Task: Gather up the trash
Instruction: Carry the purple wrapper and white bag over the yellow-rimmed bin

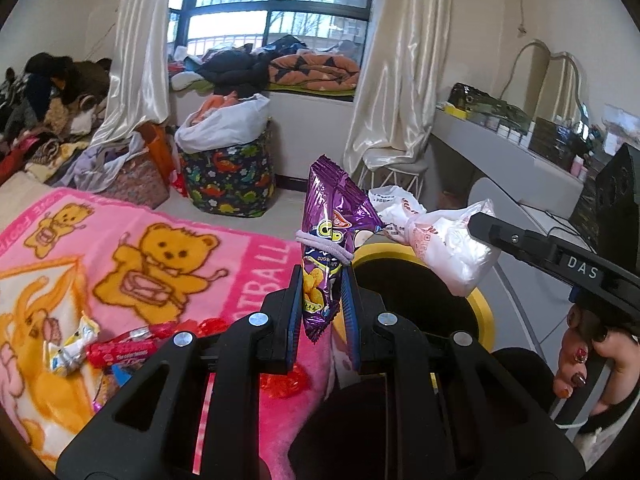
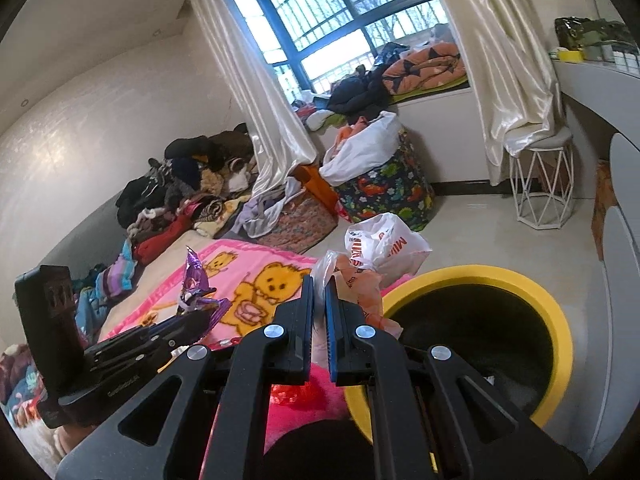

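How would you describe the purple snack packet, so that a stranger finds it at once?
Start at the pink bear blanket and go to its edge by the yellow-rimmed bin. The purple snack packet stands upright in the left claw, the only shiny purple item, beside a white plastic bag.

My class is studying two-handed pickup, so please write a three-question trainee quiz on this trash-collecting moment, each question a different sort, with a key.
1. True or false: the left gripper holds a purple snack packet.
2. What does the right gripper hold? A) white plastic bag B) red wrapper C) sock
3. Fill in: the bin beside the pink blanket has a ____ rim.

Key: 1 true; 2 A, the white plastic bag; 3 yellow.
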A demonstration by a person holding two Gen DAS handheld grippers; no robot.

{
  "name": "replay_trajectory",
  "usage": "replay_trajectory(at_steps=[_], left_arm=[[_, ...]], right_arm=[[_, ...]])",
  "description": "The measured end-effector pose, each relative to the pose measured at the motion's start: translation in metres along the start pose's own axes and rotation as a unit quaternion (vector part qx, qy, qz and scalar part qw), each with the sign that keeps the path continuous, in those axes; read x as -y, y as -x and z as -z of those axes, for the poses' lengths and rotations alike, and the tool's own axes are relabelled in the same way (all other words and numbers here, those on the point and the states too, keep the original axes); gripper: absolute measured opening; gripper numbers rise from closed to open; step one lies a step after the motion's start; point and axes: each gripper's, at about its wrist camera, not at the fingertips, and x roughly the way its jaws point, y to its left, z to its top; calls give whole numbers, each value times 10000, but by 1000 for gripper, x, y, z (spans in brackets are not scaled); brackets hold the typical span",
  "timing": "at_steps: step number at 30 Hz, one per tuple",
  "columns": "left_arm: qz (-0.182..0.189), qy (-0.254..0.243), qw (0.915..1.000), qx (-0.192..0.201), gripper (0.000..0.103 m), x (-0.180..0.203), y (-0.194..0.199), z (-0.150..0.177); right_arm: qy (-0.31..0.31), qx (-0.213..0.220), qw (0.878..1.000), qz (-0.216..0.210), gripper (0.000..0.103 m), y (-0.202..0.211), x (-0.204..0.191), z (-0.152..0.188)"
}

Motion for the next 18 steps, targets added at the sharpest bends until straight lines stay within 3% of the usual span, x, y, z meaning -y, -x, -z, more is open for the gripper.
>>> replay_trajectory(at_steps=[18], left_arm=[[329, -315, 9987, -224, 13, 42, -34, 4]], right_arm=[[-434, 36, 9985, 325, 6, 13, 47, 1]])
